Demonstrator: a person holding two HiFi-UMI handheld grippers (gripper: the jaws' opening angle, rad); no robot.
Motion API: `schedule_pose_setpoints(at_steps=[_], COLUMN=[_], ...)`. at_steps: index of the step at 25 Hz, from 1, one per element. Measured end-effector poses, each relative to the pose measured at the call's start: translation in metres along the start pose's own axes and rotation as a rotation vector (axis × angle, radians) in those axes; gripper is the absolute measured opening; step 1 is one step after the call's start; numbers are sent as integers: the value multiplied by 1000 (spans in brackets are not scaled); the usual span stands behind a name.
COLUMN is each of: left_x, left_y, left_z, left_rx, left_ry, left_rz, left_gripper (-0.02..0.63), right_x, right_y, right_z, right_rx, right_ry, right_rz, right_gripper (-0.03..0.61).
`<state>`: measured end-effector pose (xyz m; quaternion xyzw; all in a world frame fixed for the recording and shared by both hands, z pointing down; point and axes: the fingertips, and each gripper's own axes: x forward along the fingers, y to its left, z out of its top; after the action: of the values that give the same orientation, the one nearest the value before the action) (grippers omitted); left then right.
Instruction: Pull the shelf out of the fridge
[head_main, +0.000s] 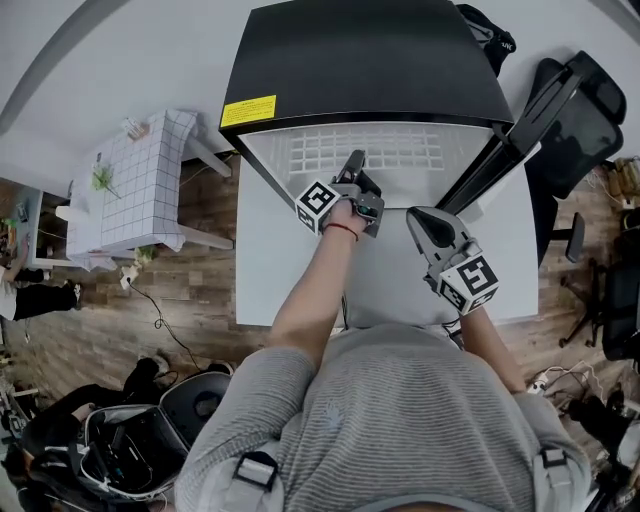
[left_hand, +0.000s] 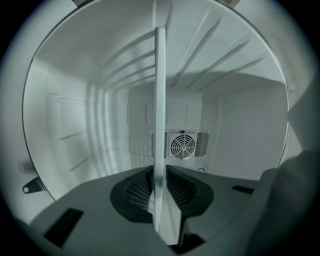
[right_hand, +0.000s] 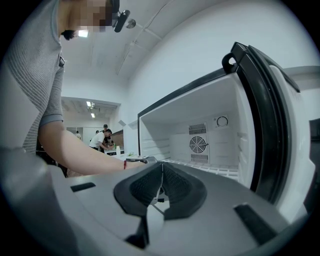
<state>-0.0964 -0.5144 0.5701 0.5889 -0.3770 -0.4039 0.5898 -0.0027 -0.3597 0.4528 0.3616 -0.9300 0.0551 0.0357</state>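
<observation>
shelf (head_main: 400, 150) seated in open fridge (head_main: 370, 50) | left gripper (left_hand: 160, 200) jaws clamped on its front rim | right gripper (right_hand: 160, 187) jaws closed, empty | likely light, stiff - pull level from front edge

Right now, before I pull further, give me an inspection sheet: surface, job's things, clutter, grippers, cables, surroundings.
Surface: white table under the fridge.
Job's things: fridge with its door open; white wire shelf at its open front.
Clutter: nothing seen on the table.
Grippers: left gripper shut on the shelf's front edge; right gripper shut, holding nothing, back from the fridge.
Cables: black cable on the wood floor, left of the table.
Surroundings: side table with checked cloth and bags left; office chair right.
</observation>
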Motion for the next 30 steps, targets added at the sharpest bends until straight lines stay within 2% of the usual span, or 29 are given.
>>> schedule_pose_setpoints(at_steps=[7, 21, 28, 30], left_x=[13, 33, 35, 36], left_y=[1, 10, 8, 7], left_z=[2, 14, 23, 24], left_rx=[-3, -42, 36, 44], left_ry=[-15, -130, -193, -211], left_rz=[8, -15, -6, -5], left_gripper=[63, 63, 60, 41], right_x=[5, 2, 1, 2], right_y=[-4, -15, -19, -19], right_z=[-1, -11, -17, -16], right_rx=[11, 18, 28, 26], right_ry=[2, 28, 47, 49], right_rz=[0, -21, -21, -21], right_gripper=[14, 14, 14, 14])
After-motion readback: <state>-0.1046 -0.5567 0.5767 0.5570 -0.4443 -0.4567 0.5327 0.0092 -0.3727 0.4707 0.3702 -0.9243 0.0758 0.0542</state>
